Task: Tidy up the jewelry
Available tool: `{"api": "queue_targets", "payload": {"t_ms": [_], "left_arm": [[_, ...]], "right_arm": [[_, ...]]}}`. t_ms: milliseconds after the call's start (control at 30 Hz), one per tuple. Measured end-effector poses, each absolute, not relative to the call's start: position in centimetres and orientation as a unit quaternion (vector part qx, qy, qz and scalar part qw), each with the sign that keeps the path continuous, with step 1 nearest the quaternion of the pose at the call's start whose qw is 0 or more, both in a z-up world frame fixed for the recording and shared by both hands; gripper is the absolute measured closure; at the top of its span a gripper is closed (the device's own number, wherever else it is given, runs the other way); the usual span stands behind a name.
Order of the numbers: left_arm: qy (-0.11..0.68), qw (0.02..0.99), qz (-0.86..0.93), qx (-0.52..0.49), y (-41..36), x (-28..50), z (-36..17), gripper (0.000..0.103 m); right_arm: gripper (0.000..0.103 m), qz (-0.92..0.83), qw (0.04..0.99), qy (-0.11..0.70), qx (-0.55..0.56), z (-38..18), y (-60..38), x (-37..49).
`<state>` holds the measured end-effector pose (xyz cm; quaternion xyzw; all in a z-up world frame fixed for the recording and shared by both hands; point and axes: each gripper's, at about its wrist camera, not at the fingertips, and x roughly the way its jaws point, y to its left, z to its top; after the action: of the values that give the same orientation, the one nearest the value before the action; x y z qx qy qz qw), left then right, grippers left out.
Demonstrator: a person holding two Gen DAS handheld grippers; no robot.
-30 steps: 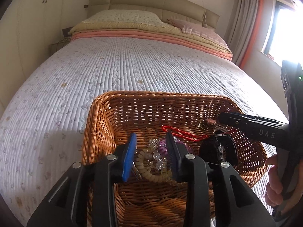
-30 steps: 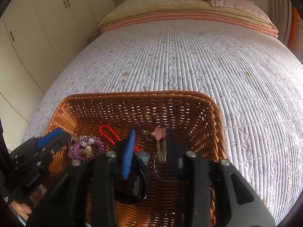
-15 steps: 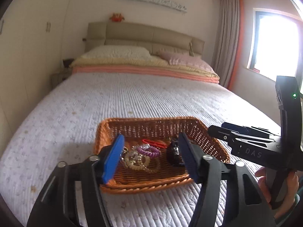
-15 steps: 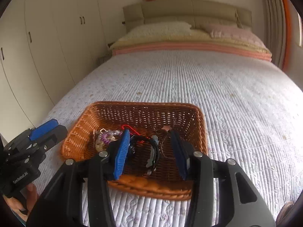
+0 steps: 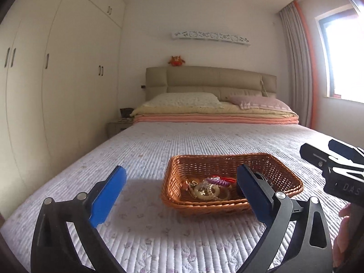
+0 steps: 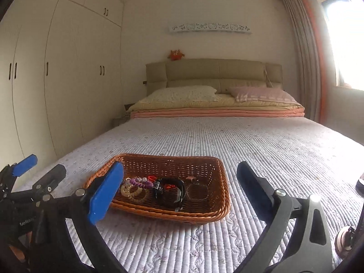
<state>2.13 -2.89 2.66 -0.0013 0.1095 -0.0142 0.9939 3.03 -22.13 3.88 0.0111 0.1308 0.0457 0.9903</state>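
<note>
A brown wicker basket (image 5: 284, 173) (image 6: 218, 204) sits on the quilted bed near its foot. It holds a cream bead bracelet (image 5: 208, 192) (image 6: 133, 192), a purple coil bracelet (image 5: 218, 180) (image 6: 138, 183), a red cord (image 5: 227, 178), a black watch (image 6: 169, 192) and a thin ring bangle (image 6: 197, 191). My left gripper (image 5: 180, 192) is wide open and empty, drawn back from the basket; it also shows at the left of the right wrist view (image 6: 41, 170). My right gripper (image 6: 180, 192) is wide open and empty, also drawn back; its body shows in the left wrist view (image 5: 336, 166).
The quilted bed (image 6: 227, 141) stretches ahead to pillows and folded blankets (image 6: 216, 107) at the headboard. White wardrobes (image 6: 56, 79) line the left wall. A curtained window (image 6: 341, 34) is at the right. A small round object (image 6: 343, 242) lies at the lower right.
Both grippers have pulled back and up from inside the basket and opened wide. The jewelry stays in the basket.
</note>
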Motion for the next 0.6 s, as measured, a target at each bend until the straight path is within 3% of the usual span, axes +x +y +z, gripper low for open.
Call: {"api": "queue_targets", "payload": {"t_ms": [333,600], "left_arm": [[0.105,0.994,0.005,0.021,-3.4,2.1,0.8,0.009],[0.118,0.993,0.0,-0.023,-1.5,2.4,0.5,0.008]], "right_arm": [[0.008,0.046,0.991,0.125,0.007,1.8,-21.9,2.6],[0.008,0.05,0.988,0.146,0.023,0.5,-22.3,3.7]]}}
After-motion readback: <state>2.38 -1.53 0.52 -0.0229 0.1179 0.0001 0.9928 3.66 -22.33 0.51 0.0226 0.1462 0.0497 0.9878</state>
